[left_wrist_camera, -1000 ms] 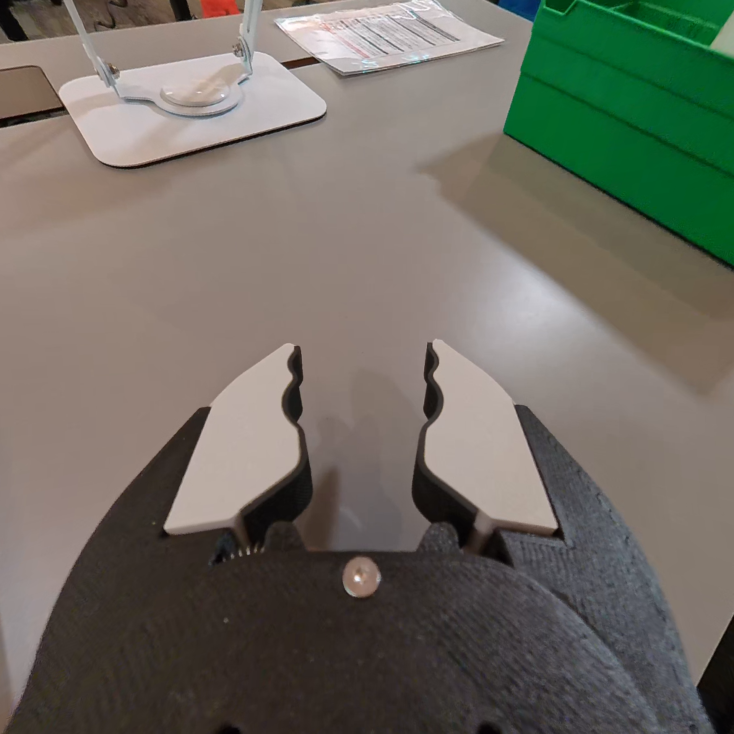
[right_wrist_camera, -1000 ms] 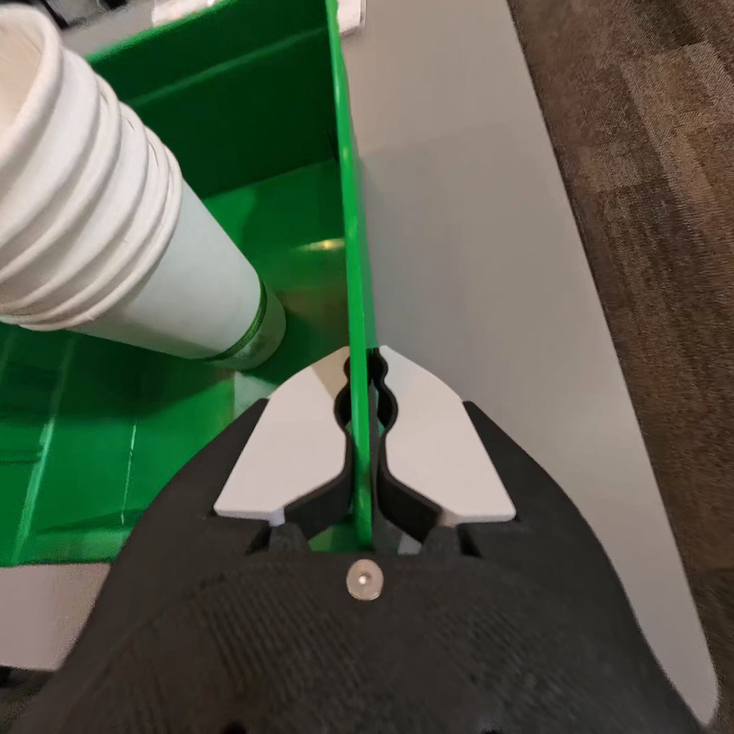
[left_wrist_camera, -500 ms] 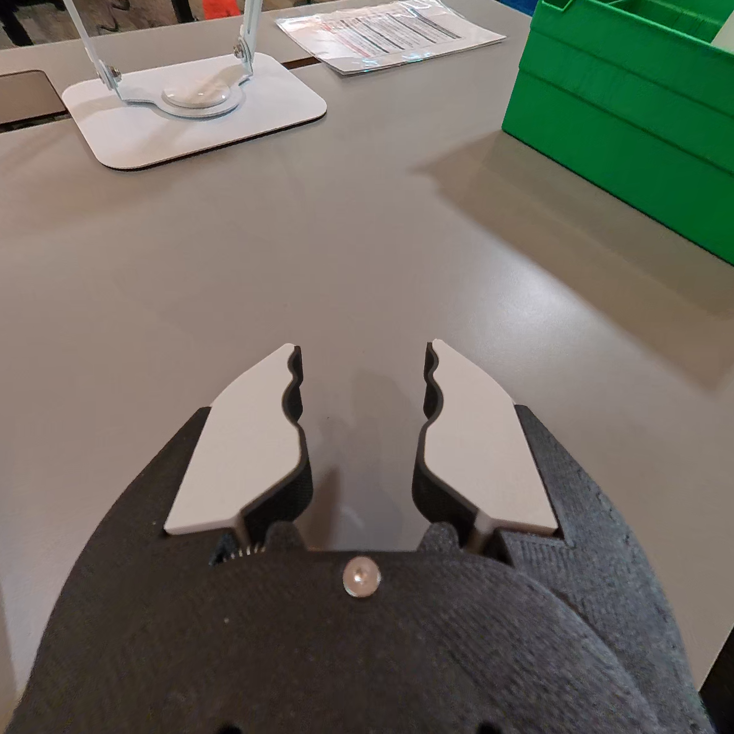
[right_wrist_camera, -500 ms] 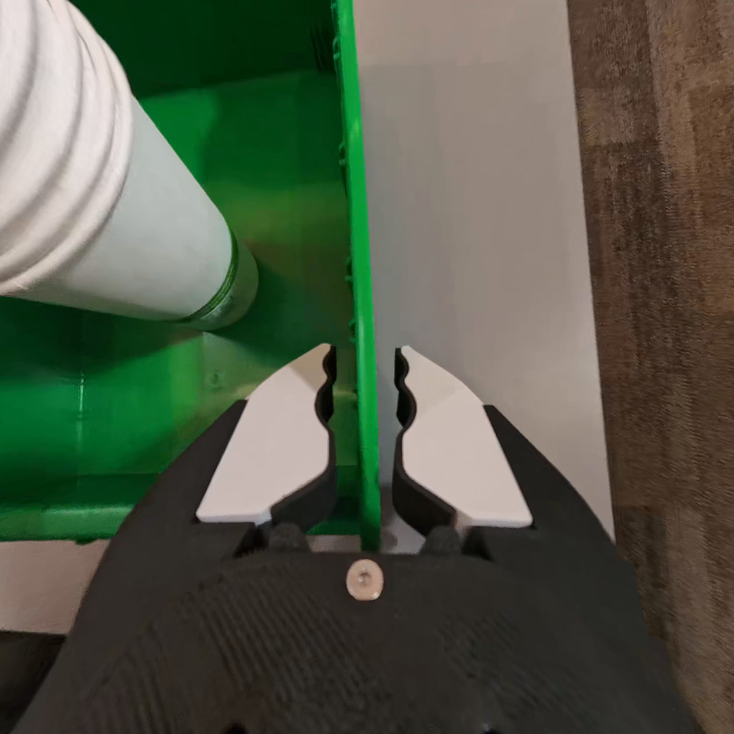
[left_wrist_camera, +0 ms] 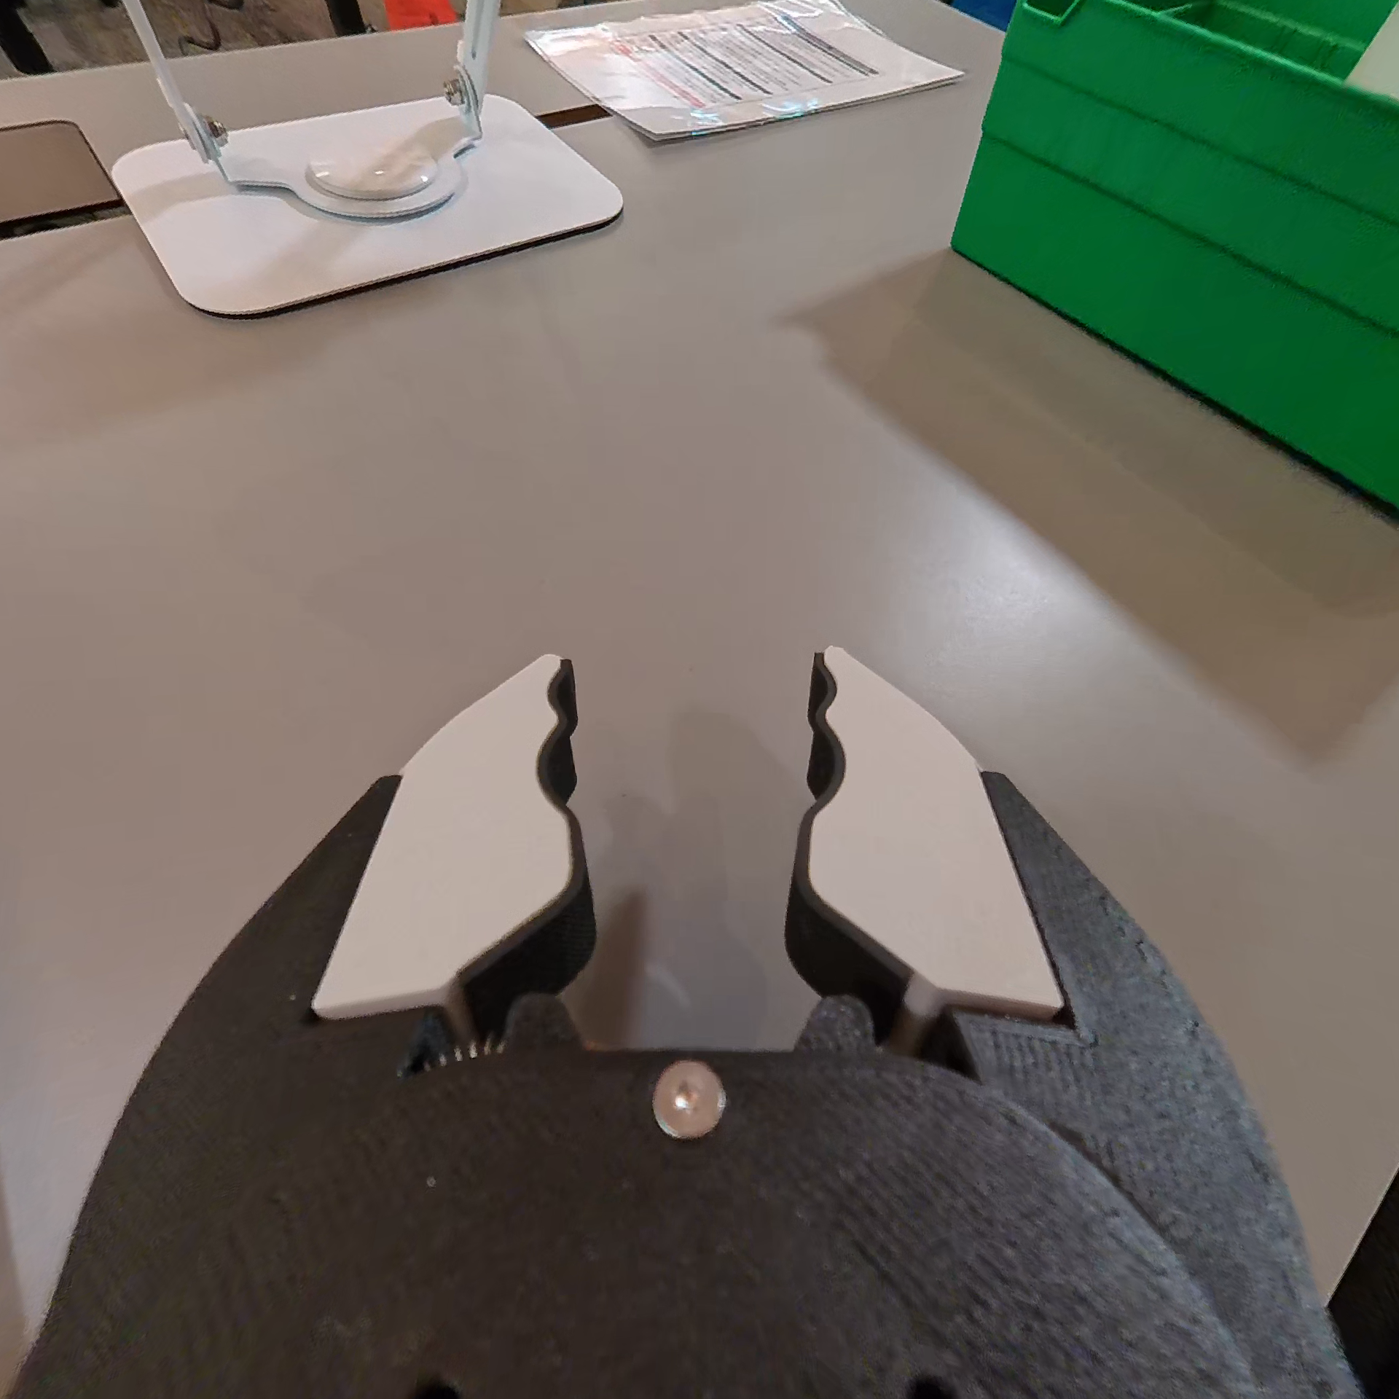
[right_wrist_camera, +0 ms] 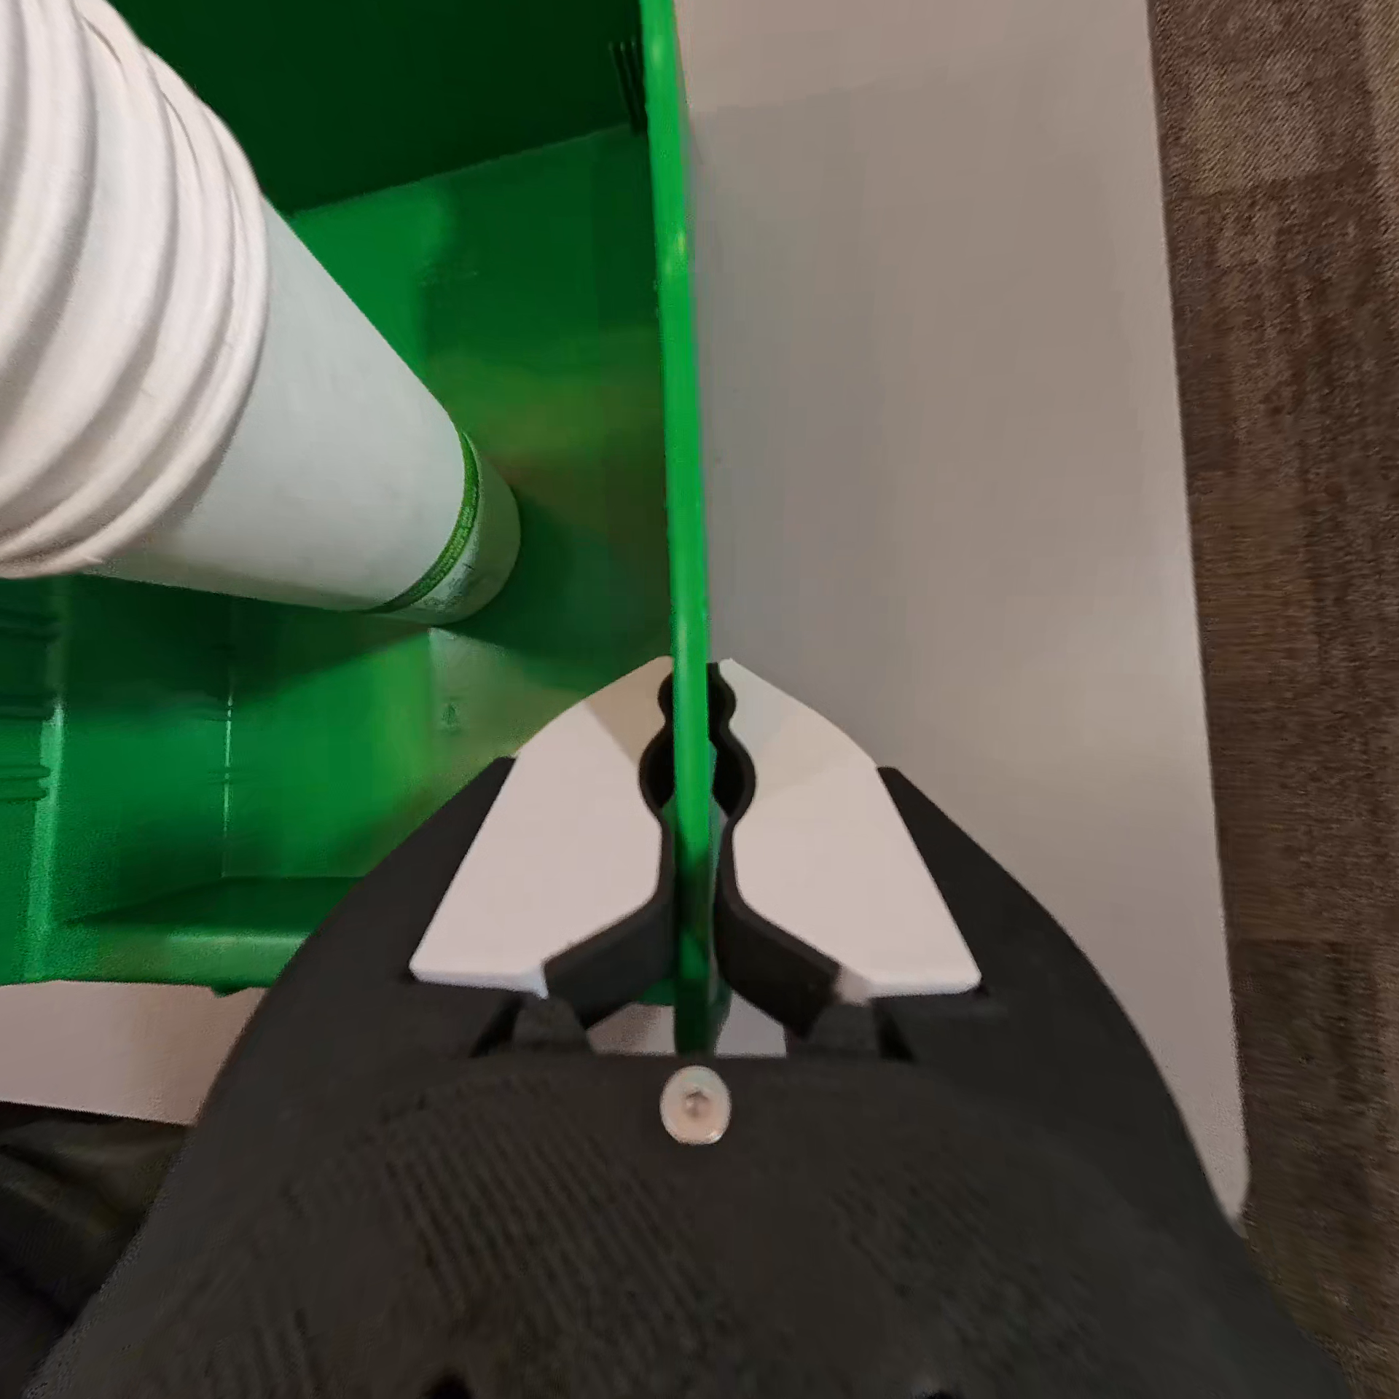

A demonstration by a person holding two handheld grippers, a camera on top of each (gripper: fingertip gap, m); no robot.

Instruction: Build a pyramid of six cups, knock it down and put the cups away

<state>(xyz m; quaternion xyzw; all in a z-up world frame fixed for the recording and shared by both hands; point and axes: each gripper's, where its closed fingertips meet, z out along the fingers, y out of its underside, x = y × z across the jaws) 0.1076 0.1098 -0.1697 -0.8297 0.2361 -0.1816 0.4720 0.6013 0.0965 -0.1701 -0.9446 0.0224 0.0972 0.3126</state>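
Jaws of right gripper (right_wrist_camera: 689,666), apart moments ago, now clamp bin wall (right_wrist_camera: 677,378).

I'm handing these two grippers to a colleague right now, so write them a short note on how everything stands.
Left gripper: open, empty, hovering over bare grey table; nearest things are a white stand base and a sheet in a plastic sleeve farther off.
Right gripper: shut on the right wall of the green bin, one finger inside, one outside.
A stack of white paper cups leans inside the bin, untouched.
The bin sits near the table's edge, with carpet beyond.
Nothing has been lifted out; what is left cannot be told.
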